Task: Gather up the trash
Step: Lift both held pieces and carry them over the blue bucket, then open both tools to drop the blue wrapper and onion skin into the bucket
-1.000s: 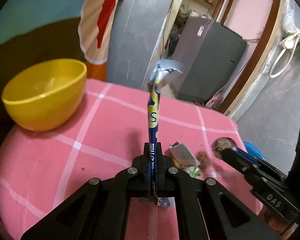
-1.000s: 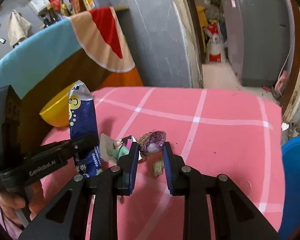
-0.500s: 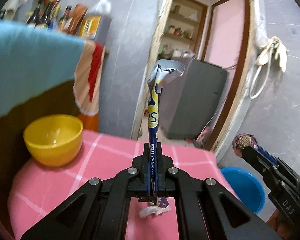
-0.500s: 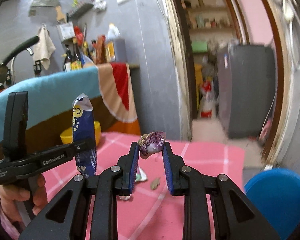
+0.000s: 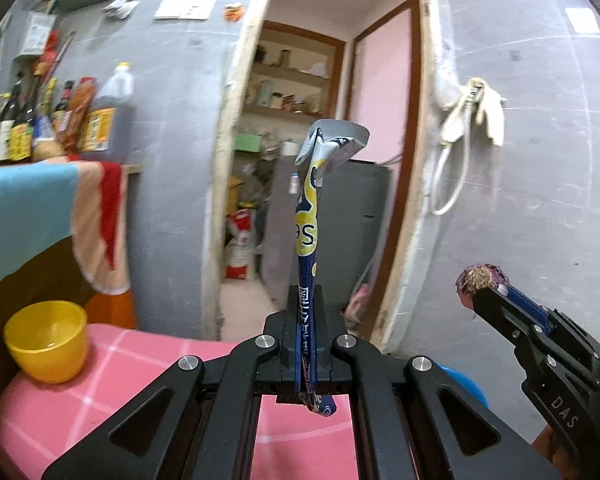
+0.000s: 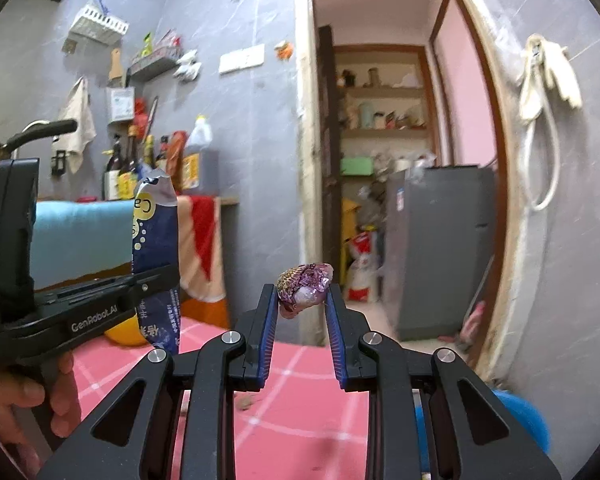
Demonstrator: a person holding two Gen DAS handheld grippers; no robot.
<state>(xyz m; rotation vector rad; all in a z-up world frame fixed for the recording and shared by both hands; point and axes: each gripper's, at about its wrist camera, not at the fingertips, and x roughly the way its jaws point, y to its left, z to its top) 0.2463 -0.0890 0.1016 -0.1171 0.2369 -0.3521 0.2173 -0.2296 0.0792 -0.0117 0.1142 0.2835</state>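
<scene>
A grey tiled wall (image 5: 540, 184) with an open doorway (image 5: 312, 184) fills the background, and through the doorway stand wooden shelves (image 6: 384, 108) and a grey cabinet (image 6: 436, 252). Below lies a pink checked tablecloth (image 5: 132, 364) with a yellow bowl (image 5: 46, 340) near its far left edge. To the left a counter draped in a blue, peach and red cloth (image 5: 40, 216) carries a row of bottles (image 5: 52, 120), and a bundle of pale cord (image 5: 472, 120) hangs on the wall right of the door frame. The left gripper (image 5: 306, 336) is clamped flat on a long blue and yellow wrapper (image 5: 308, 216), which stands upright from the jaws with its torn silver top curling over, well above the table. The right gripper (image 6: 302, 308) pinches a crumpled purple foil wrapper (image 6: 304, 288) between its blue-padded fingertips, also held up in the air, to the right of the left tool. A blue bin (image 6: 516, 416) sits low beside the table at the right, partly hidden behind the right gripper's frame. A small scrap (image 6: 246, 392) remains on the cloth between the gripper's arms.
</scene>
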